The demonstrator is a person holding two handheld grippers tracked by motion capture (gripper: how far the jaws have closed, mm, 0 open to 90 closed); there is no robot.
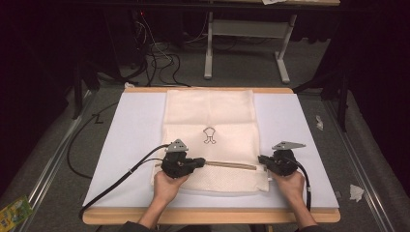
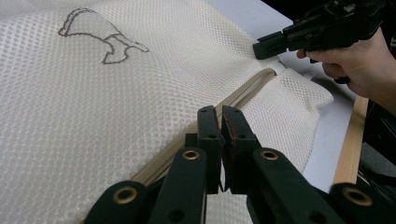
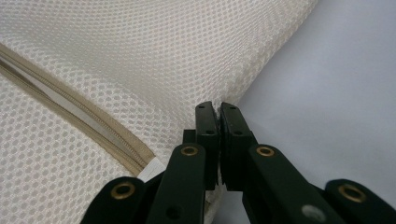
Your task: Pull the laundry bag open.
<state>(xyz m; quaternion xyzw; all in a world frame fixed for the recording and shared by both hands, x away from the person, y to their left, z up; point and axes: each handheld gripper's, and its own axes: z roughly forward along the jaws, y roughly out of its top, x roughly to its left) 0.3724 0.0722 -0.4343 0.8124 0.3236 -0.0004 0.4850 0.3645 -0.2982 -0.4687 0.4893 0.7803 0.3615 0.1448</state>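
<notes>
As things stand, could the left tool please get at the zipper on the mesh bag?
Probably yes: the left tool, shut, sits right over the zipper, with nothing lying between them on the mesh bag.

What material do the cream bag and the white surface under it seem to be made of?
The bag looks like woven synthetic mesh, matte: regular small holes cover it, with a beige zipper. The white surface looks smooth and matte, perhaps foam board or paper; I cannot tell.

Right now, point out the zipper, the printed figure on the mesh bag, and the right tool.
zipper (image 1: 231, 165): high view, middle of its tape.
printed figure (image 2: 100, 35): left gripper view, its outlined body.
right tool (image 1: 261, 158): high view, its closed tips.
</notes>
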